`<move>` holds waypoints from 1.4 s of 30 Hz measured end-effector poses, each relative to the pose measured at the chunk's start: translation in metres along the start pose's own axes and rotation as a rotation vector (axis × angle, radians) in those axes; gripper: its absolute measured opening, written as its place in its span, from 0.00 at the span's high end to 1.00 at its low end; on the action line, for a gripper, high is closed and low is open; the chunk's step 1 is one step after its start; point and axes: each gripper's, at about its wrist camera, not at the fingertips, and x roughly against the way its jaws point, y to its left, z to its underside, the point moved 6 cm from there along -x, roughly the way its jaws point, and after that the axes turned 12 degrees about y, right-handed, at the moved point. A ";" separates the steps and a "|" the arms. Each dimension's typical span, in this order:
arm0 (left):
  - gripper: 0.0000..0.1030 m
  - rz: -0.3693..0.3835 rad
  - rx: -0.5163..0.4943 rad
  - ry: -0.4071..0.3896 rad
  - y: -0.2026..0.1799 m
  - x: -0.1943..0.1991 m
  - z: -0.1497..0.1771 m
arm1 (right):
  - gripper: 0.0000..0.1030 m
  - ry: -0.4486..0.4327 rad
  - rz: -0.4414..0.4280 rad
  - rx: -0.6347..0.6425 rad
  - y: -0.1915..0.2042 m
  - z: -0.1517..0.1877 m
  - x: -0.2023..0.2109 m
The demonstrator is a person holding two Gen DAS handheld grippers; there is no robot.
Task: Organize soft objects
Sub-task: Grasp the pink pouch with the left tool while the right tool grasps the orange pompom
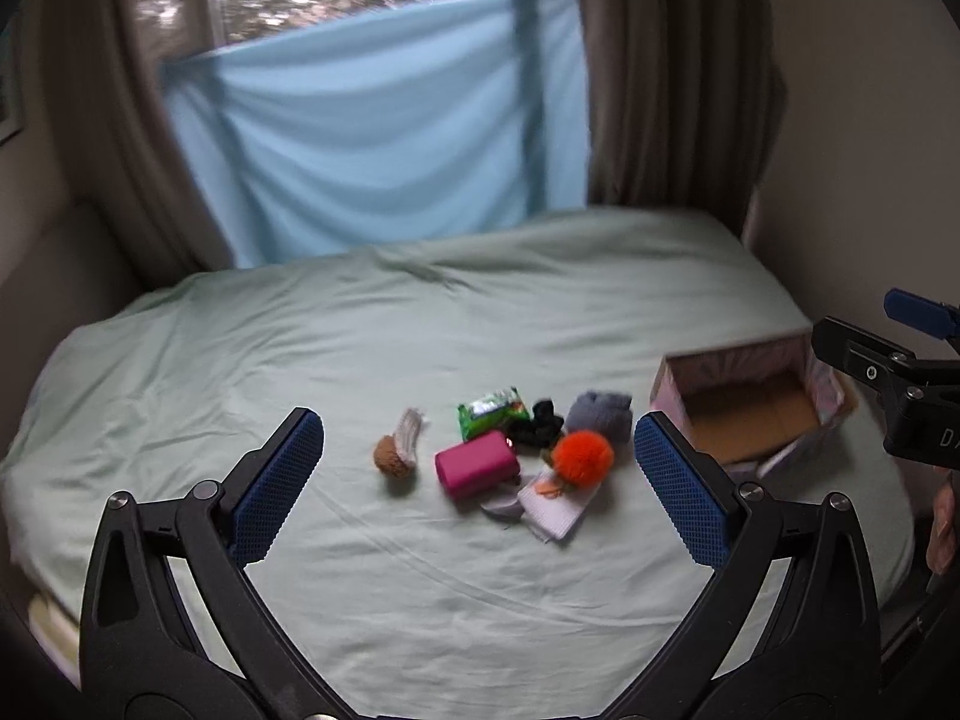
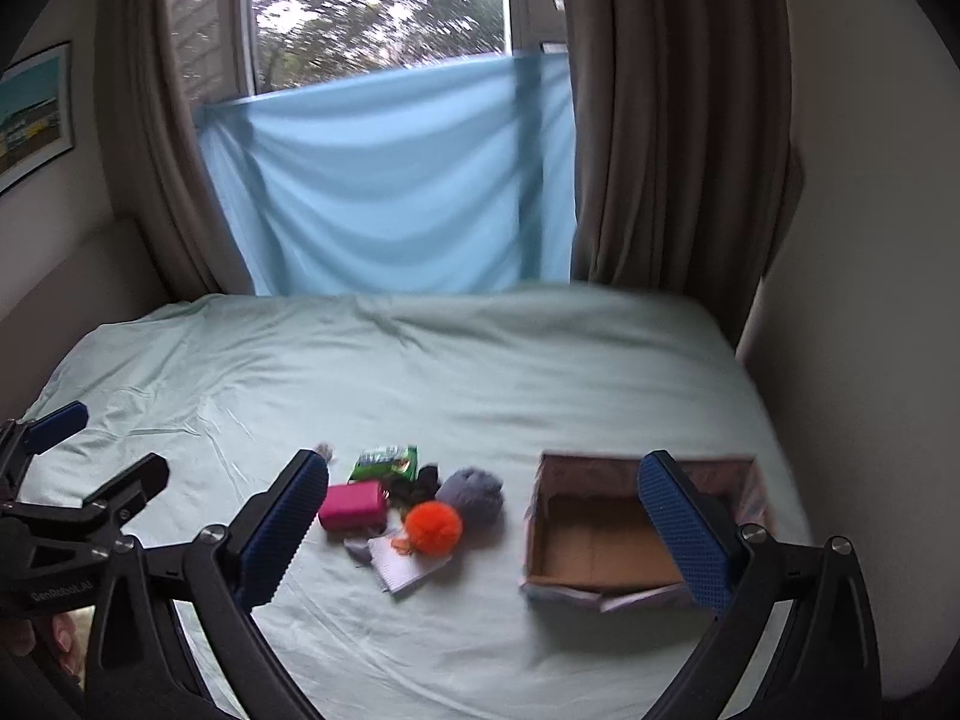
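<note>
Left tongs (image 1: 480,468) spread, holding nothing | right tongs (image 2: 483,516) spread, holding nothing | soft objects (image 1: 510,450) piled on bed (image 1: 420,324) | open box (image 2: 606,534) right of pile

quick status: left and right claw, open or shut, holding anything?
Left claw: open, holding nothing, above the bed sheet.
Right claw: open, holding nothing, the cardboard box ahead of it.
</note>
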 end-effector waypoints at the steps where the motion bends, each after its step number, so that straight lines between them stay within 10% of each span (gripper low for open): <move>1: 0.00 0.018 -0.017 0.014 0.004 -0.013 0.000 | 0.00 0.019 0.012 -0.019 0.006 0.004 -0.014; 23: 0.01 0.293 -0.415 0.266 0.017 -0.329 0.032 | 0.01 0.150 0.106 -0.253 0.050 0.057 -0.248; 36: 0.06 0.368 -0.524 0.373 -0.005 -0.404 0.065 | 0.07 0.202 0.047 -0.317 0.037 0.092 -0.332; 42: 0.13 0.395 -0.497 0.389 -0.007 -0.413 0.063 | 0.29 0.202 0.009 -0.323 0.035 0.095 -0.349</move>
